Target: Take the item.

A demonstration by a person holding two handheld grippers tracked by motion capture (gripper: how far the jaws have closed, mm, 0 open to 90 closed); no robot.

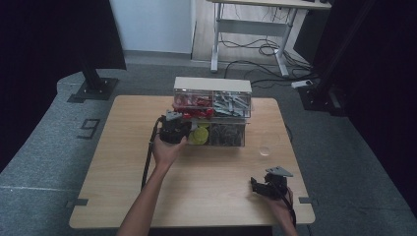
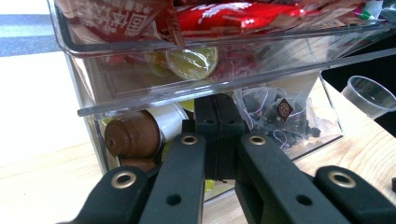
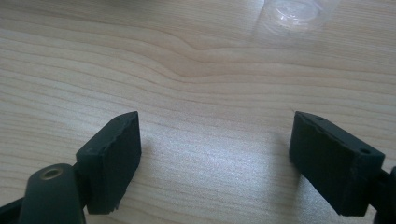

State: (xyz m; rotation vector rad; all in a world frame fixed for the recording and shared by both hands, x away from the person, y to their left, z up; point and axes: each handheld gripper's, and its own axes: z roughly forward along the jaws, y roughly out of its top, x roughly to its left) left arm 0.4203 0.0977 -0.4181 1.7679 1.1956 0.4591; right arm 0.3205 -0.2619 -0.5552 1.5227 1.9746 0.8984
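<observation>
The left tool (image 2: pixel 217 140), jaws pinched together, touches the lower drawer (image 2: pixel 299 140) front; inside lie capsules (image 2: pixel 133 135). The right tool (image 3: pixel 215 158) gapes wide over the tabletop (image 3: pixel 196 70).

The drawer organizer (image 1: pixel 212 112) stands at the far middle of the desk (image 1: pixel 123 162). A plastic cup (image 1: pixel 265 150) sits right of the organizer; the left tool (image 1: pixel 173 129) meets its lower-left drawer (image 2: pixel 140 100), the right tool (image 1: pixel 260 187) lies nearer, right.
</observation>
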